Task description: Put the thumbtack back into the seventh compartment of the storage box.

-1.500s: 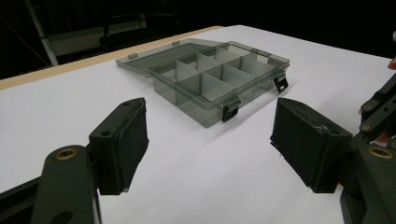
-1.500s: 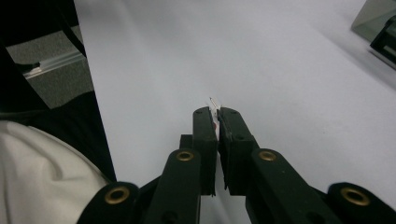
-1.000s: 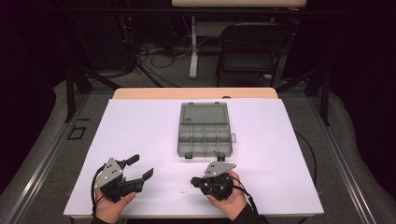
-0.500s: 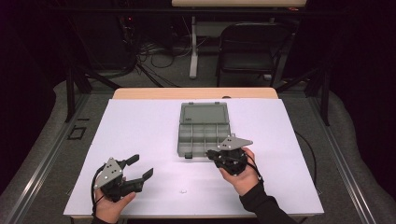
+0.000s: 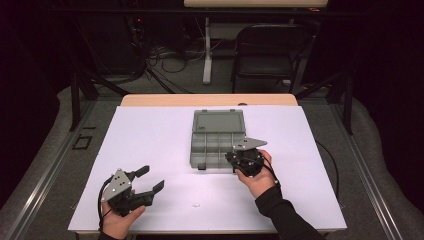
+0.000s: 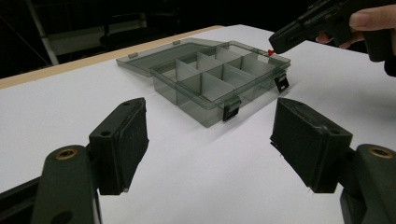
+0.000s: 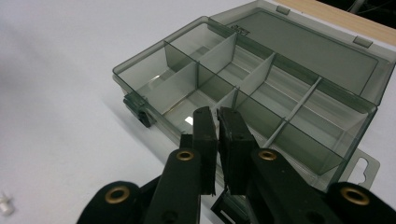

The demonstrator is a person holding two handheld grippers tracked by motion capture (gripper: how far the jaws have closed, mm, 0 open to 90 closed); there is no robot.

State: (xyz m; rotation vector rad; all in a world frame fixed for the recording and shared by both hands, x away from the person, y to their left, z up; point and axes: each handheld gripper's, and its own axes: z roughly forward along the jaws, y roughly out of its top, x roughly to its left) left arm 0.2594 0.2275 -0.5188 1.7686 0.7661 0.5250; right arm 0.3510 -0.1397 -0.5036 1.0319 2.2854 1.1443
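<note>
A grey see-through compartment box [image 5: 210, 147] lies open at mid table, its lid [image 5: 218, 122] folded flat behind it. My right gripper [image 5: 231, 156] hovers over the box's near right corner with its jaws together. In the left gripper view a tiny red piece [image 6: 271, 52] shows at that gripper's tip [image 6: 276, 46], above the box [image 6: 219, 84]. In the right gripper view the jaws [image 7: 217, 112] point down at a front compartment of the box [image 7: 140, 70]. My left gripper [image 5: 151, 178] rests near the front left, open and holding nothing [image 6: 210, 140].
A small white piece [image 5: 196, 204] lies on the white table cover near the front edge, also seen at the lower left in the right gripper view [image 7: 4, 203]. A wooden table edge [image 5: 210, 100], a chair and cables sit beyond the far side.
My right gripper has moved from the front of the table, away from the person and slightly right, up to the box's near right corner. The left gripper has stayed still.
</note>
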